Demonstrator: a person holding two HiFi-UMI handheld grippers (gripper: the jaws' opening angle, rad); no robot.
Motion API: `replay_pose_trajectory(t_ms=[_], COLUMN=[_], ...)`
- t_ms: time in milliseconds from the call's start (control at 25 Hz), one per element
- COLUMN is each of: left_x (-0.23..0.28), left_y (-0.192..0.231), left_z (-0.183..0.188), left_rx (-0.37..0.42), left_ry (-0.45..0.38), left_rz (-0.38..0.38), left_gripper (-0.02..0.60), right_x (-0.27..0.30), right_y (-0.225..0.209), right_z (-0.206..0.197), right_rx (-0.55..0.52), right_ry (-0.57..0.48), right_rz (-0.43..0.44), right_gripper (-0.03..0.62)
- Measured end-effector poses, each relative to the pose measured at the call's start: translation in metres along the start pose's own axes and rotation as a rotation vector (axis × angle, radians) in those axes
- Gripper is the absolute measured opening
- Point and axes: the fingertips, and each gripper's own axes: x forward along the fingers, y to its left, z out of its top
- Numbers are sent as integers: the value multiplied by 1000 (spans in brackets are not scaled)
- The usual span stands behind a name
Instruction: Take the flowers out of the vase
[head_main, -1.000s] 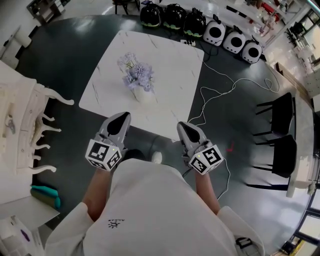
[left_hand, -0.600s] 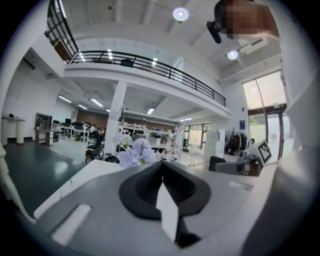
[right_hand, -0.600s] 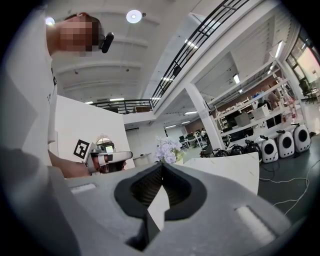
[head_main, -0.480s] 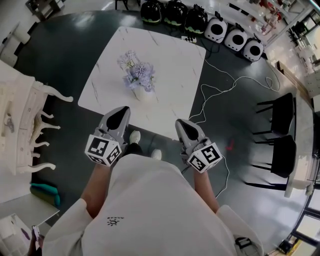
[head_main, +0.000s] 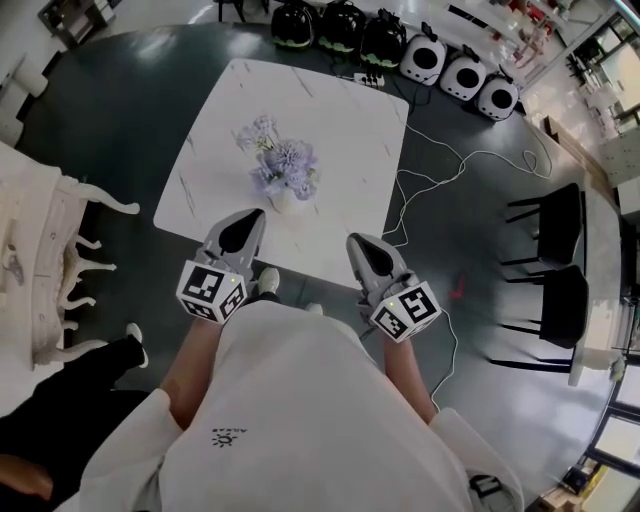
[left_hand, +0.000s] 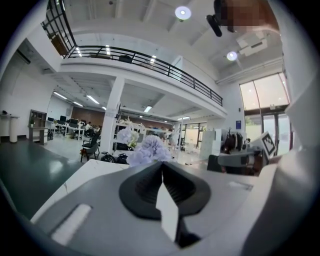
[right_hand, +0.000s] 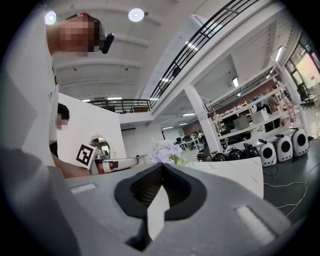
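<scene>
No legible writing anywhere: only black-and-white square markers on both gripper cubes, and a shirt emblem (head_main: 226, 438) too small to read. New at lower left since a second ago: a dark trouser leg (head_main: 60, 415).

Left gripper (head_main: 249, 216): grey shell, ribbed black pads pressed together, nothing between, nearer the flowers (head_main: 283, 165) than before. Those pale lilac, fluffy, upright in a small white vase (head_main: 282, 199) on the white veined marble table (head_main: 350, 120).

Right gripper (head_main: 358, 242): likewise closed, empty.
</scene>
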Motion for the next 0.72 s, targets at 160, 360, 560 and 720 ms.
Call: replay_pose_trajectory(t_ms=[160,360,560,720], left_x=[10,12,10,20], left_y=[15,28,39,45], left_z=[-1,-5,-1,-8], left_rx=[17,29,31,42], left_ry=[4,11,7,33], left_rz=[-25,-68,-117,-151], left_gripper=[-8,-5,99,264], right_x=[15,32,44,49], right_y=[-2,-7,-7,-11], right_z=[5,10,13,12], right_rx=[-8,-19,-24,-24], right_ry=[-7,-17,-16,-14], right_rz=[-25,-61,-92,-115], right_gripper=[0,0,0,0])
